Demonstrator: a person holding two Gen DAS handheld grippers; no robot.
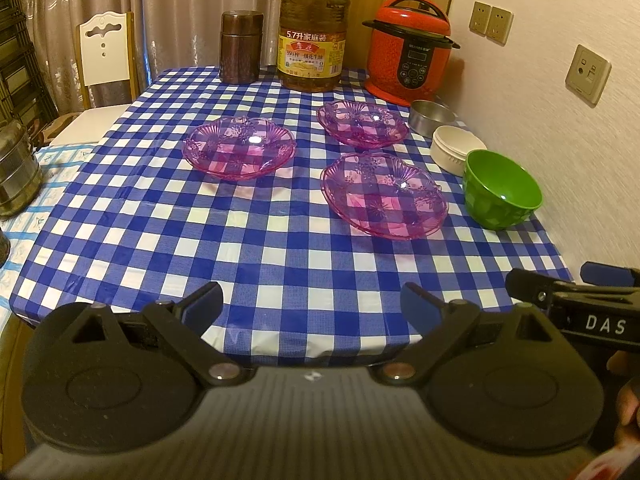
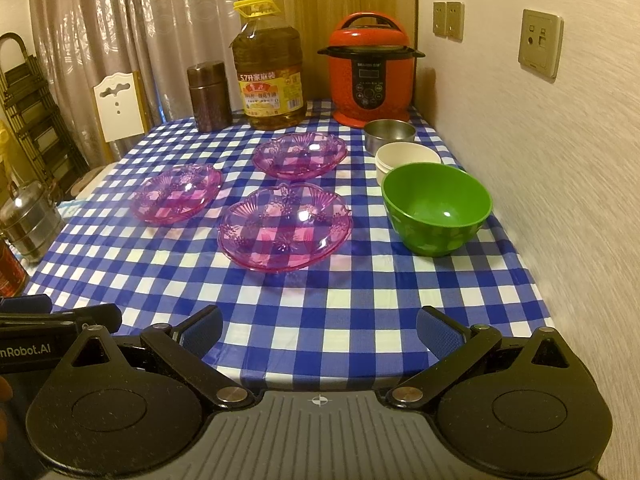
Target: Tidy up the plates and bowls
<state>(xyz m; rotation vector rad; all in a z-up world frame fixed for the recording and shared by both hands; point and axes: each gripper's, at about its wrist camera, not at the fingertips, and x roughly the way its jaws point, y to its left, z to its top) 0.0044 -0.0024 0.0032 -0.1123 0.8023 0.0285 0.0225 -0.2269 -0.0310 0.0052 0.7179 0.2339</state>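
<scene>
Three pink see-through plates lie apart on the blue checked tablecloth: a left one (image 1: 239, 153) (image 2: 177, 193), a far one (image 1: 362, 123) (image 2: 300, 155) and a near one (image 1: 384, 195) (image 2: 285, 227). Along the right wall stand a green bowl (image 1: 502, 189) (image 2: 436, 208), a white bowl (image 1: 456, 149) (image 2: 406, 158) and a steel bowl (image 1: 430, 117) (image 2: 389, 133) in a row. My left gripper (image 1: 312, 300) hangs open over the table's near edge, holding nothing. My right gripper (image 2: 320, 326) is open too, also at the near edge, well short of the plates.
At the back stand a red pressure cooker (image 1: 410, 52) (image 2: 374, 80), a large oil bottle (image 1: 312, 36) (image 2: 269, 72) and a brown canister (image 1: 240, 46) (image 2: 209, 96). A steel tiffin (image 1: 16, 168) (image 2: 30, 220) sits at the left. A wall (image 2: 540, 140) borders the right side.
</scene>
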